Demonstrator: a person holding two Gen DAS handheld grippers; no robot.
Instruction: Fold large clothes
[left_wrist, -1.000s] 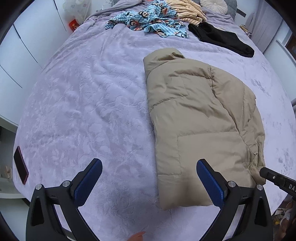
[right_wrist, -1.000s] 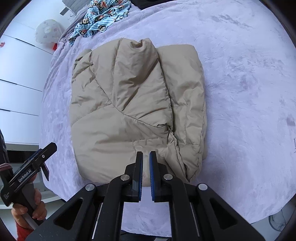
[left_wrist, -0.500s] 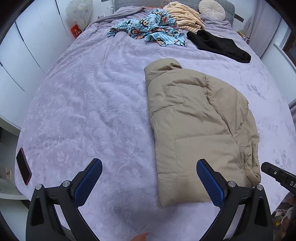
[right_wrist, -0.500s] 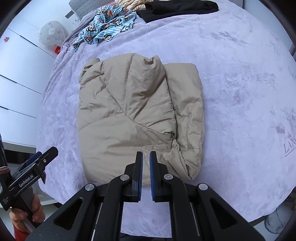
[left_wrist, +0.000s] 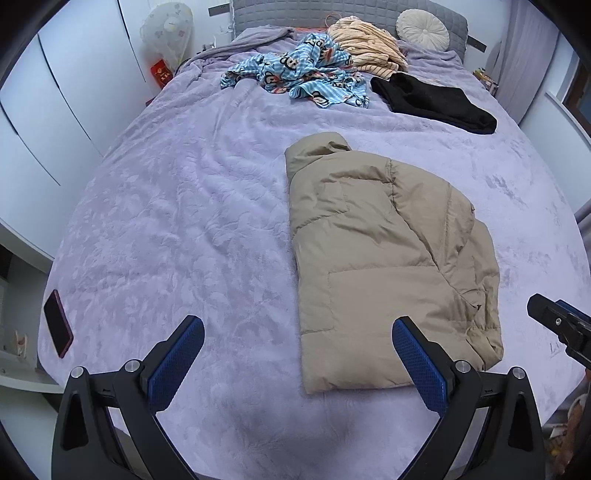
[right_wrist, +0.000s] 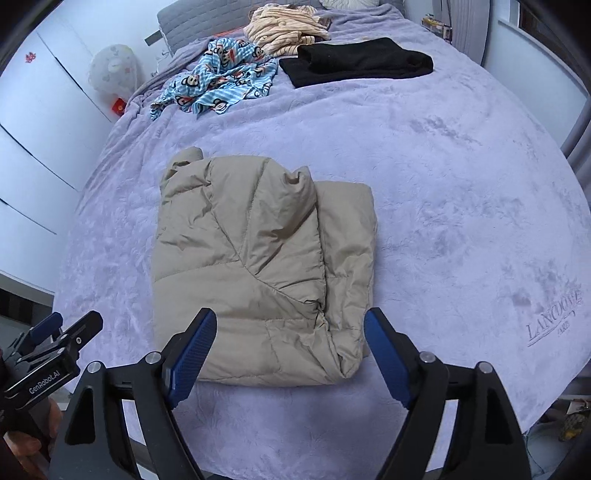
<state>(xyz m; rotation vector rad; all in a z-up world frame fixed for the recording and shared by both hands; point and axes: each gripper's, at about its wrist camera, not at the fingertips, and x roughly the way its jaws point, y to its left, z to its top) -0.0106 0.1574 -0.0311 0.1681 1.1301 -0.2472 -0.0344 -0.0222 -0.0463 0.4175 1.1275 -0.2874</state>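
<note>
Beige and quilted, the folded padded jacket (right_wrist: 258, 266) lies on a lilac bedspread (right_wrist: 461, 192) ahead of both my grippers. My right gripper (right_wrist: 290, 354) hangs above the jacket's near hem; its jaws are opening, the blue pads (right_wrist: 192, 354) wide apart, nothing pinched between them and no pad touching cloth. My left gripper (left_wrist: 295, 363) hovers off to the side, fingers spread just as wide and empty, with bare bedspread (left_wrist: 166, 206) beyond its left finger and the jacket (left_wrist: 384, 266) beyond its right one.

The right-wrist view alone shows a sleeve folded over the jacket's top, its cuff pointing away from the fingers, and lettering stitched into the bedspread far to the right of my right finger. It also catches the left gripper's black body low to the left of the fingers, with part of a hand (right_wrist: 22, 443) under it.

The left-wrist view alone shows a dark phone (left_wrist: 58, 323) at the bedspread's edge, well left of the fingers. Far beyond the fingertips in both views lie a blue cartoon-print garment (left_wrist: 299, 79), a striped yellow garment (left_wrist: 365, 46) and a black garment (left_wrist: 436, 101), all well apart from the jacket.
</note>
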